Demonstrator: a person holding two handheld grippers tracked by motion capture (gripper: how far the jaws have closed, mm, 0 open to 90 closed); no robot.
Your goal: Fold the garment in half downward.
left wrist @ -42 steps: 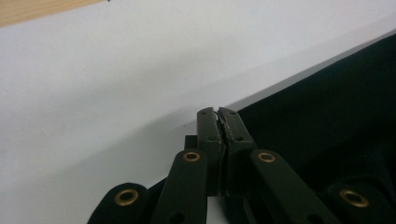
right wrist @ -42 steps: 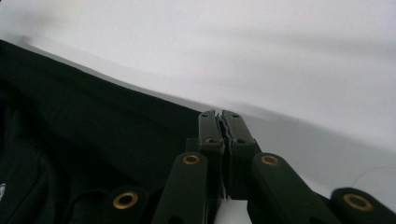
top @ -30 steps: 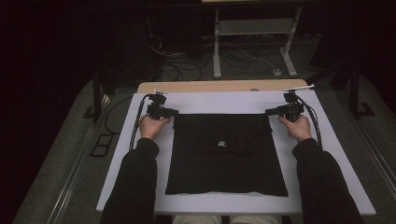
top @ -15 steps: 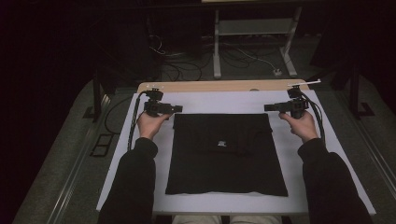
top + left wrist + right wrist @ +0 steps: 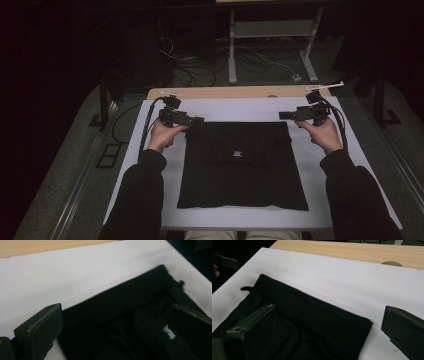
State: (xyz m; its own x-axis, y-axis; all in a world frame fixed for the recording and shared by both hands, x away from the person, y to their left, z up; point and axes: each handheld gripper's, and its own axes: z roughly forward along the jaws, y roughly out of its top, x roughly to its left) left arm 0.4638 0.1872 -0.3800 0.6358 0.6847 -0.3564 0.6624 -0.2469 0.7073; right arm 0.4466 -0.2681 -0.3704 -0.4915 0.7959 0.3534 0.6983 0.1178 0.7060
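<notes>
Clearly soft, light, limp: folded black garment lies flat on white-covered table. Left tool, right tool have just been opening; now wide, empty. Best hold: far corners.

Table: a wooden top is seen in the middle of the high view, most of it covered by a white sheet.
Floor: a grey floor is seen at the lower left and lower right of the frame.
Cables: loose cables are spread over the floor at the upper centre.
Frame: a pale metal stand with two legs is placed behind the table, at the upper centre.
Floor plate: a dark rectangular plate is set into the floor at the left.
Light: the table is lit; the room beyond is left nearly black at the upper left and upper right.
</notes>
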